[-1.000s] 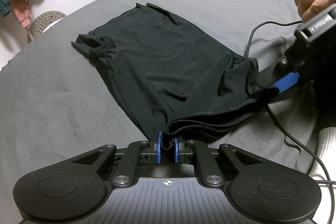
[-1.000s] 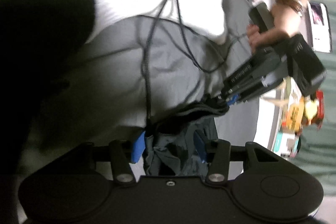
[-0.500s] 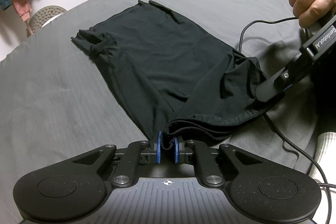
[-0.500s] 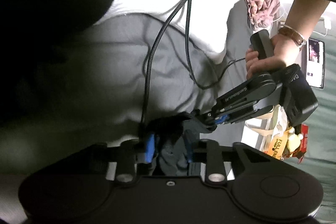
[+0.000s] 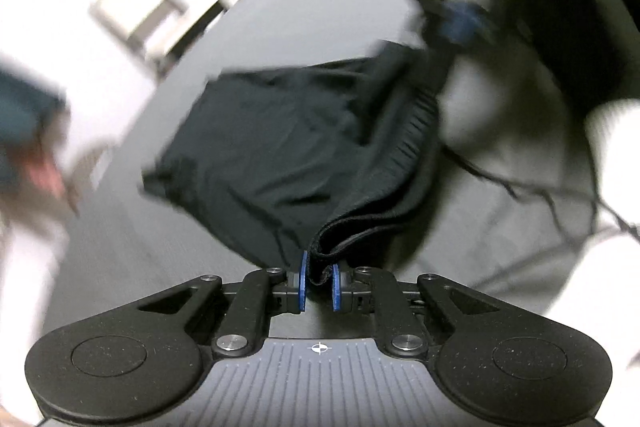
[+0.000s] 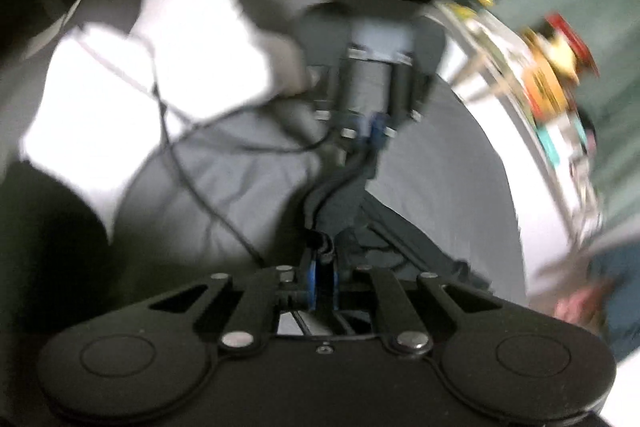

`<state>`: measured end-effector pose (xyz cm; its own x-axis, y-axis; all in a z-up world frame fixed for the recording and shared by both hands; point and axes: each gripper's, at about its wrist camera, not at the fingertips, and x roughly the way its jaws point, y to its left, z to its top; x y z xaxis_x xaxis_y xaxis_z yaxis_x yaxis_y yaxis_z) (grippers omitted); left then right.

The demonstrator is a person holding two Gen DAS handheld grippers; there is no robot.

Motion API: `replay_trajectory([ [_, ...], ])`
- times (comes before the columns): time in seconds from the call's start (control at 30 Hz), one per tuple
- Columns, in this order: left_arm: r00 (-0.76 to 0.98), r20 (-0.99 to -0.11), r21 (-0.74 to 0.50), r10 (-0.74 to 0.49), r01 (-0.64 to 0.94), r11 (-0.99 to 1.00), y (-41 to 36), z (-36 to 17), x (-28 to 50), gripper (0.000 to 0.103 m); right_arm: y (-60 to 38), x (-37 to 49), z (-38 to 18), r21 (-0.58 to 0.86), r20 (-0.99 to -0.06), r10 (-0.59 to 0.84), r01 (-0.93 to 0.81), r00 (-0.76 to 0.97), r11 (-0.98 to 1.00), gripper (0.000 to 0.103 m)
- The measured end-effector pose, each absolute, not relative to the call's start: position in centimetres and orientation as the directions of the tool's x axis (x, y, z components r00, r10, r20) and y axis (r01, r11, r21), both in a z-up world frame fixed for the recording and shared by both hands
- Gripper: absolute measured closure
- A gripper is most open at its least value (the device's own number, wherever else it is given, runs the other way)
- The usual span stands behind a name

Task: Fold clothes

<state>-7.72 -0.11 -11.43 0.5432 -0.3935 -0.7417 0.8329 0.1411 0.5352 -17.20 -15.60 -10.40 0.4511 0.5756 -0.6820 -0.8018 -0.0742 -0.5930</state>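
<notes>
Left tool (image 5: 318,281) and right tool (image 6: 324,285) each pinch the ribbed waistband of the black knit garment (image 5: 288,147). Band spans the 2 tools; body trails toward 11 o'clock over the grey bed (image 5: 120,247).

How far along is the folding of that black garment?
Early on. Done: both grippers have the waistband, the left gripper and right gripper each with jaws shut on the black garment. In hand: that edge is lifted off the grey bed; both views are motion-blurred. Left: no fold shows yet, so folding over and smoothing remain.
</notes>
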Motion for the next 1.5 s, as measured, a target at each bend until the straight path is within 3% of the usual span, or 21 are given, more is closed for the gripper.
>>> replay_trajectory([
  [0.1,0.543,-0.74,0.584,-0.397,0.812,0.021,0.0,-10.9,-10.1,0.092,-16.0,-16.7,-9.1,-0.515,-0.695,0.576,-0.857,0.432,0.022,0.095],
  [0.3,0.39,-0.814,0.401,-0.43,0.913,0.068,0.6,-8.9,-9.0,0.092,-16.9,-15.6,-6.9,-0.335,-0.72,0.58,-0.923,0.381,0.19,0.095],
  [0.6,0.37,-0.82,0.347,-0.436,0.928,0.135,-0.2,-9.0,-5.4,0.092,-18.3,-12.3,-6.7,-0.068,-0.791,0.577,-0.966,0.206,0.251,0.094],
  [0.7,0.341,-0.837,0.34,-0.428,0.937,0.082,-0.2,-9.7,-6.9,0.092,-18.8,-11.2,-6.7,0.022,-0.803,0.578,-0.962,0.144,0.27,0.083],
  [0.73,0.332,-0.843,0.339,-0.422,0.939,0.062,-0.3,-10.0,-7.4,0.092,-19.0,-10.8,-6.6,0.052,-0.806,0.579,-0.96,0.123,0.277,0.071],
  [0.83,0.328,-0.854,0.342,-0.403,0.939,0.04,-0.3,-11.3,-8.5,0.092,-19.5,-9.7,-6.6,0.142,-0.81,0.583,-0.945,0.06,0.295,0.062],
  [0.97,0.325,-0.865,0.314,-0.382,0.945,0.094,0.1,-11.6,-8.7,0.091,-22.4,-5.7,-4.4,0.323,-0.719,0.692,-0.85,0.067,0.417,0.048],
  [1.07,0.252,-0.877,0.201,-0.409,0.966,0.163,1.6,-10.6,-8.1,0.05,-24.8,-3.4,-2.5,0.413,-0.63,0.762,-0.765,0.152,0.495,0.044],
  [1.1,0.226,-0.873,0.159,-0.432,0.97,0.186,2.3,-10.2,-7.9,0.028,-25.6,-2.7,-1.8,0.443,-0.599,0.78,-0.735,0.183,0.513,0.044],
  [1.13,0.215,-0.862,0.133,-0.459,0.97,0.206,3.1,-9.7,-7.8,0.014,-26.6,-2.2,-1.3,0.47,-0.573,0.792,-0.707,0.211,0.528,0.042],
  [1.2,0.208,-0.838,0.095,-0.504,0.966,0.241,4.5,-8.9,-7.7,0.01,-28.5,-1.4,-0.4,0.526,-0.528,0.808,-0.647,0.26,0.552,0.034],
  [1.27,0.21,-0.818,0.065,-0.536,0.959,0.277,5.6,-8.1,-7.3,0.01,-30.3,-1.1,0.0,0.565,-0.501,0.806,-0.586,0.316,0.581,0.016],
  [1.43,0.317,-0.723,0.018,-0.614,0.897,0.442,6.4,-4.7,-2.9,0.01,-31.7,1.4,-1.3,0.528,-0.571,0.626,-0.345,0.531,0.776,0.013],
  [1.5,0.386,-0.714,0.043,-0.584,0.857,0.514,5.3,-2.9,0.1,0.01,-31.6,3.1,-2.4,0.517,-0.588,0.548,-0.245,0.595,0.82,0.014],
])
